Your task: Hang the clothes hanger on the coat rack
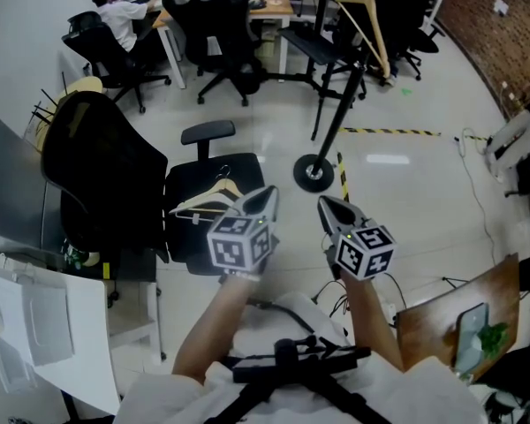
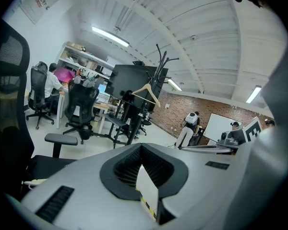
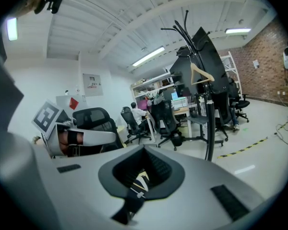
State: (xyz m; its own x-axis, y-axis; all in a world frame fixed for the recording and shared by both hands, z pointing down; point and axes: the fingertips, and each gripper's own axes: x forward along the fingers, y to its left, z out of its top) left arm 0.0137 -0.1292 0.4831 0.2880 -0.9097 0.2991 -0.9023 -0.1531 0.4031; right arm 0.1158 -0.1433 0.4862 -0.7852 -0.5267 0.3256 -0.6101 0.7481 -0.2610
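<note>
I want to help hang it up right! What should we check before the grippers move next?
1. The clothes hanger lies on the chair seat, near both grippers: ok.
2. The left gripper is open to grab: not ok, its jaws are together and empty.
3. The right gripper is open: not ok, its jaws are together and empty.
4. The coat rack stands upright: ok.
5. The rack has a free hook: ok, the upper hooks look bare.

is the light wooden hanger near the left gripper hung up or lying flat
Lying flat: the light wooden clothes hanger rests on the black office chair's seat, not on the black coat rack.
</note>
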